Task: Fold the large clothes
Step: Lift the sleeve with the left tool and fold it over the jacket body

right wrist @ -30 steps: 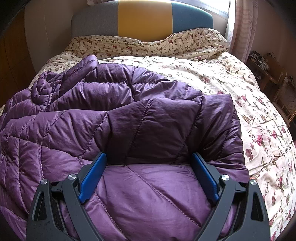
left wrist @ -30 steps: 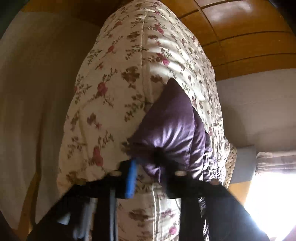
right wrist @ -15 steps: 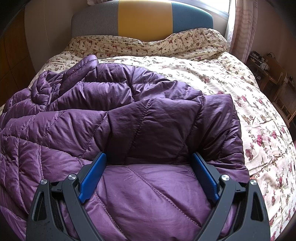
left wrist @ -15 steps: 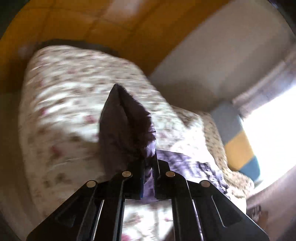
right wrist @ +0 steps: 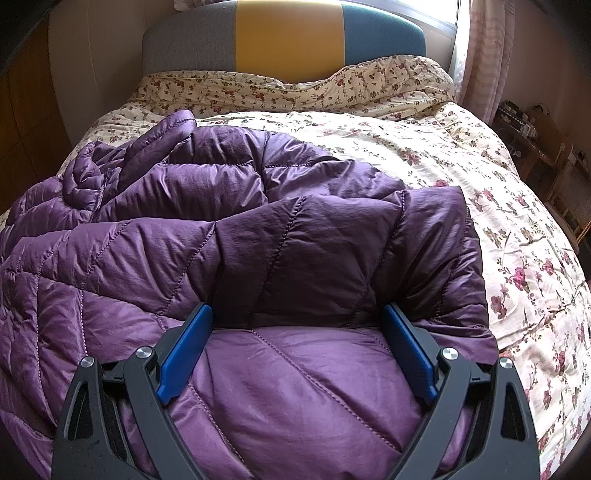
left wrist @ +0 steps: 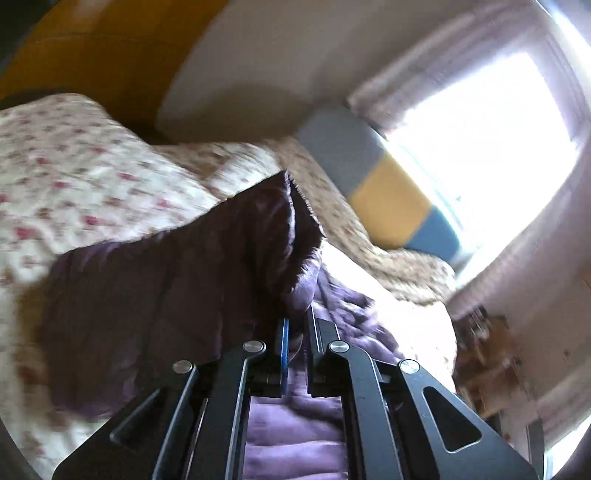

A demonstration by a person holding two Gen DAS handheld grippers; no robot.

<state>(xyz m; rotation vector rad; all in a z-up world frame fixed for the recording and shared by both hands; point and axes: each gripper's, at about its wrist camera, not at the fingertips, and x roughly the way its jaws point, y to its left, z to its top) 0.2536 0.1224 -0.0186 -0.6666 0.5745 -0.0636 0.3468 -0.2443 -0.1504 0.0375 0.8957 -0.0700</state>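
Observation:
A purple quilted down jacket (right wrist: 229, 251) lies spread over the floral bedspread (right wrist: 480, 177). In the left wrist view my left gripper (left wrist: 297, 325) is shut on an edge of the jacket (left wrist: 207, 280), which rises in a dark peak ahead of the fingers and hangs away to the left above the bed. In the right wrist view my right gripper (right wrist: 295, 332) stands open low over the jacket's near part, its blue pads (right wrist: 184, 347) on either side of a folded-over panel, not pinching it. The pads may rest on the fabric.
The bed's headboard (right wrist: 288, 33) in grey, yellow and blue stands at the far end under a bright window (left wrist: 480, 147). Pink curtains (right wrist: 487, 55) hang at the right. Wooden furniture (right wrist: 546, 155) stands beside the bed's right side. A wooden wardrobe (left wrist: 92, 55) is at the left.
My left gripper has closed on the jacket's edge, rolled, and lifted it, swinging from the bed's side toward the headboard and window. The right gripper and its view are unchanged.

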